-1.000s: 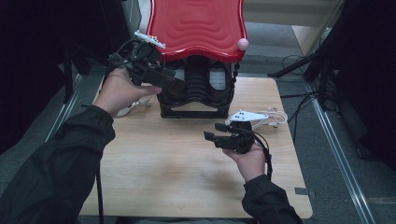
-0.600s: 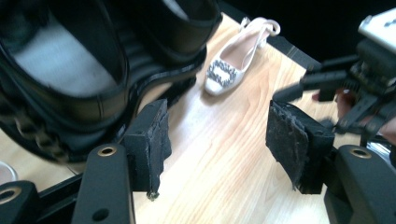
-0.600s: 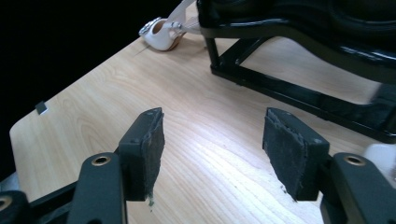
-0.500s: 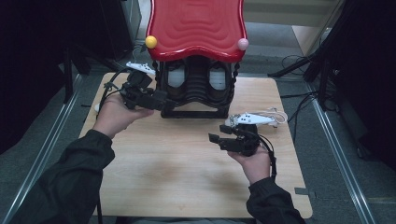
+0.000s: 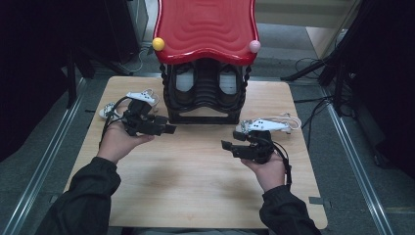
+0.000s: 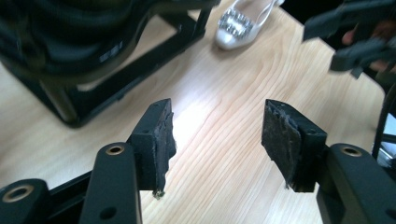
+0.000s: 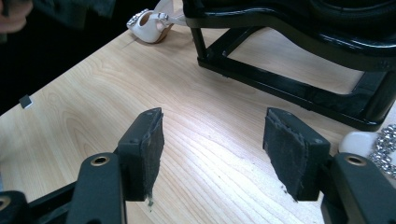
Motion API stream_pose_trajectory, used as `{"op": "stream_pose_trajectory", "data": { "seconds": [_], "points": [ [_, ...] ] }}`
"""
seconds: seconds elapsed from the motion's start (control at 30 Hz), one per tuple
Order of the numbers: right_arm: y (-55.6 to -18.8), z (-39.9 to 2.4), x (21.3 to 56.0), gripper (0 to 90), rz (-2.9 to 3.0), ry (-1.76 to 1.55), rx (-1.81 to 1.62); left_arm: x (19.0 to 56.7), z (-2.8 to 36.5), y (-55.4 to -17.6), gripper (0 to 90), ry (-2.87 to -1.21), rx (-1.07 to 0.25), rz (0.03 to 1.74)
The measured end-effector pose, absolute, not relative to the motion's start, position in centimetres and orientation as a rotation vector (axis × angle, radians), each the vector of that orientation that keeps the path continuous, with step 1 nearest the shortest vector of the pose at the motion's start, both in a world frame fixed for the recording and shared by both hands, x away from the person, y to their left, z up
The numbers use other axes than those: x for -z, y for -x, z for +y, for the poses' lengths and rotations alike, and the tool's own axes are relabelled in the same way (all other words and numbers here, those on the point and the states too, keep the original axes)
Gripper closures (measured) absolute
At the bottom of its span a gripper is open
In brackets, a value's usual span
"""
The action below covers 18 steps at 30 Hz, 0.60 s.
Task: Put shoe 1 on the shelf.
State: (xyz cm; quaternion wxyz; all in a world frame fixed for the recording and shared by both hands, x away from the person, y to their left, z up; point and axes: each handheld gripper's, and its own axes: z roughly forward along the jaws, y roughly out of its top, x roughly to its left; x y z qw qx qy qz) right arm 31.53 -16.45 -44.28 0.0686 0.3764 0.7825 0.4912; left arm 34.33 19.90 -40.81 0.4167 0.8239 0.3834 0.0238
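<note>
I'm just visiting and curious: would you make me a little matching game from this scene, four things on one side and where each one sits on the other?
Things:
1. yellow ball
2. pink ball
3. white shoe by the left gripper
4. white shoe by the right gripper

Places:
A. on the table, right of the black rack
B. left corner of the red top
C. on the table, left of the black rack
D. right corner of the red top

Pairs: 1-B, 2-D, 3-C, 4-A
</note>
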Motion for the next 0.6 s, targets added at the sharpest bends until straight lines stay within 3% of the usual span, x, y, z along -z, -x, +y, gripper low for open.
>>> {"op": "stream_pose_trajectory", "data": {
  "seconds": [0.6],
  "points": [
    [-32.2,-16.0,45.1,40.5,2.379,-1.124,-1.415,44.0,23.5,-34.8,79.0,-2.038,0.025,1.036]
  ]
}}
